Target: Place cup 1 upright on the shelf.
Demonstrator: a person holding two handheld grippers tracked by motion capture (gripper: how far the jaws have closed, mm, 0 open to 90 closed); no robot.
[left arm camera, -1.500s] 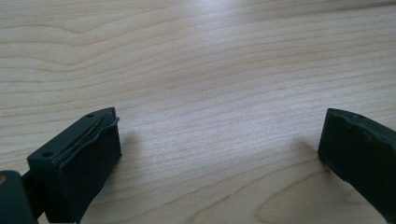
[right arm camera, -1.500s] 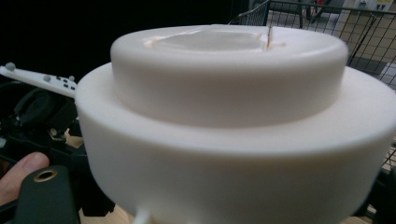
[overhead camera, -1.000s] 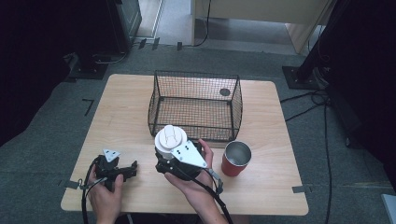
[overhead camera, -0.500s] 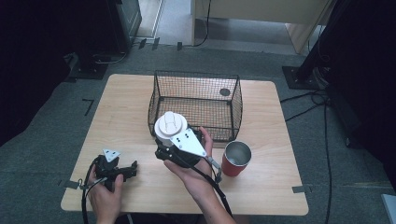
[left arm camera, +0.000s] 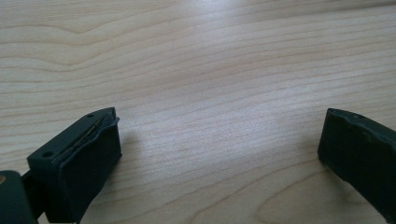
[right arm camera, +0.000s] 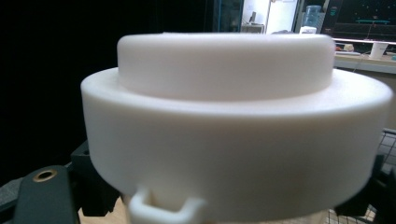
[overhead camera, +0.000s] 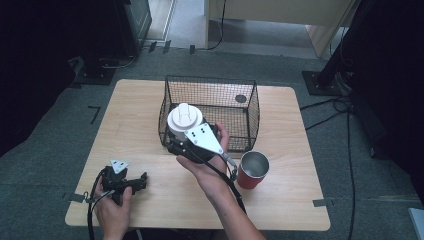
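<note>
My right gripper (overhead camera: 186, 141) is shut on a container with a thick white round lid (overhead camera: 184, 119). It holds it upright, raised at the front left corner of the black wire basket (overhead camera: 210, 80). In the right gripper view the white lid (right arm camera: 238, 121) is very close, with the black fingers (right arm camera: 93, 182) pressed against the body under it on both sides. My left gripper (overhead camera: 131, 182) rests on the wooden table (overhead camera: 135, 115) near its front left corner. Its jaws stand wide open over bare wood (left arm camera: 217, 93), with nothing between them.
A red cup (overhead camera: 252, 170) with a shiny metal inside stands on the table, just right of my right wrist and in front of the basket. A small dark disc (overhead camera: 240, 98) lies inside the basket at its far right. Dark equipment stands around the table.
My right gripper has carried the white-lidded container away from the person and up to the basket's front left corner. The left gripper has not moved.
</note>
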